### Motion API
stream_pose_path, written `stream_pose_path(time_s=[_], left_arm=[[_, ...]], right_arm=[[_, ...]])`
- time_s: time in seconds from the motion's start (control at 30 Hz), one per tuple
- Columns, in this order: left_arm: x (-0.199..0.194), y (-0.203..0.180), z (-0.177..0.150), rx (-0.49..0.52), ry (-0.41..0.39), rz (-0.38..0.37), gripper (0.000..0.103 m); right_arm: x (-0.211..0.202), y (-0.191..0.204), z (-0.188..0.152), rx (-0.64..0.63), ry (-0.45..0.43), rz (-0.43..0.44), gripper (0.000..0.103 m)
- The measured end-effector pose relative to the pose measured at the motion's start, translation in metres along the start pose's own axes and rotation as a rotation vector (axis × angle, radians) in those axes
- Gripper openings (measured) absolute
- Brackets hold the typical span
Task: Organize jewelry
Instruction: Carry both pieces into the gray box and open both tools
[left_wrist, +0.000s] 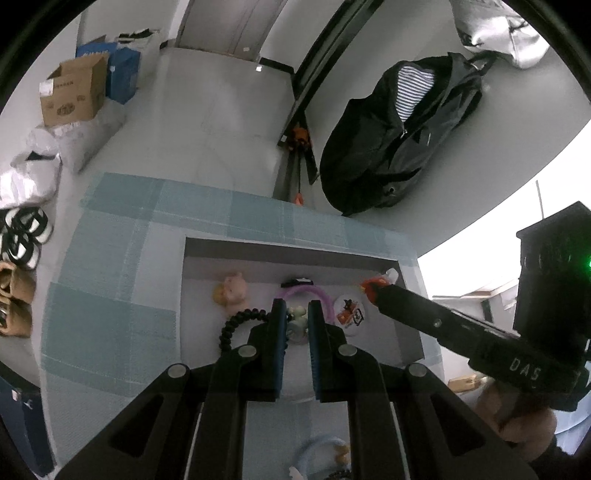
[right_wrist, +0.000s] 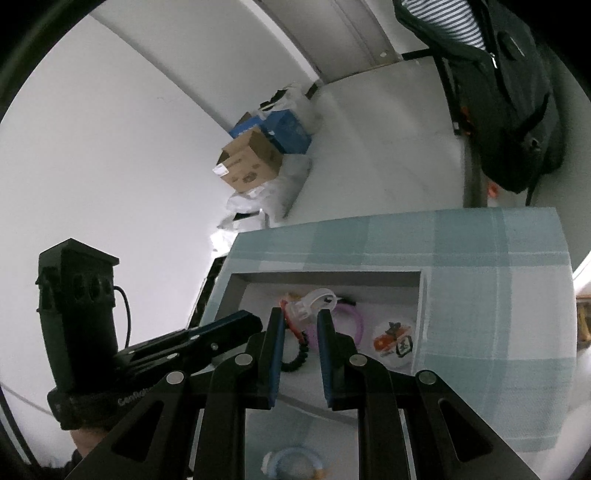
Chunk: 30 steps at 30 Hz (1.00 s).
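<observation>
Your desk (left_wrist: 110, 295) wears a blue-and-white checked cloth (right_wrist: 498, 295). On it sits a shallow grey tray (left_wrist: 295, 245), its wall rising above the cloth. At the near edge, outside the tray, you have a pale blue ring (right_wrist: 295, 456) lying straight on the cloth, partly hidden.
</observation>
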<state>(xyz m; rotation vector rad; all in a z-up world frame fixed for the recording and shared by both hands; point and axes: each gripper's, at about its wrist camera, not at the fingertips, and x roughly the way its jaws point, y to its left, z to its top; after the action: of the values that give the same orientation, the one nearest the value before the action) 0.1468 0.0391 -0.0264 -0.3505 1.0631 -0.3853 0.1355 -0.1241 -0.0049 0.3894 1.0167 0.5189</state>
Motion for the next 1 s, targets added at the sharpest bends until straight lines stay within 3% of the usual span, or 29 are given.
stream_pose_path(time_s=[0.2, 0.27, 0.3, 0.33, 0.4, 0.73, 0.83, 1.0], left_arm=[[0.0, -0.001, 0.001, -0.013, -0.03, -0.018, 0.009], [0.001, 0.0, 0.002, -0.032, -0.03, -0.018, 0.019], [0.001, 0.001, 0.001, -0.04, -0.031, -0.032, 0.03], [0.001, 0.002, 0.001, -0.049, -0.033, -0.038, 0.043], [-0.002, 0.003, 0.0, -0.055, -0.047, -0.038, 0.055], [-0.026, 0.001, -0.002, -0.036, -0.105, -0.06, 0.055], [-0.038, 0.001, -0.004, -0.031, -0.144, -0.034, 0.056], [-0.055, 0.005, -0.009, -0.034, -0.206, 0.012, 0.056]], right_arm=[[0.007, -0.004, -0.001, 0.014, 0.026, -0.022, 0.019], [0.007, -0.006, -0.002, 0.023, 0.029, -0.037, 0.019], [0.007, -0.008, -0.002, 0.028, 0.029, -0.035, 0.02], [0.006, -0.008, -0.003, 0.029, 0.027, -0.035, 0.024], [0.003, -0.008, -0.003, 0.023, 0.019, -0.052, 0.036], [-0.018, -0.013, -0.006, 0.017, -0.052, -0.056, 0.049], [-0.025, -0.012, -0.008, 0.002, -0.08, -0.054, 0.057], [-0.035, -0.008, -0.012, -0.015, -0.114, -0.043, 0.061]])
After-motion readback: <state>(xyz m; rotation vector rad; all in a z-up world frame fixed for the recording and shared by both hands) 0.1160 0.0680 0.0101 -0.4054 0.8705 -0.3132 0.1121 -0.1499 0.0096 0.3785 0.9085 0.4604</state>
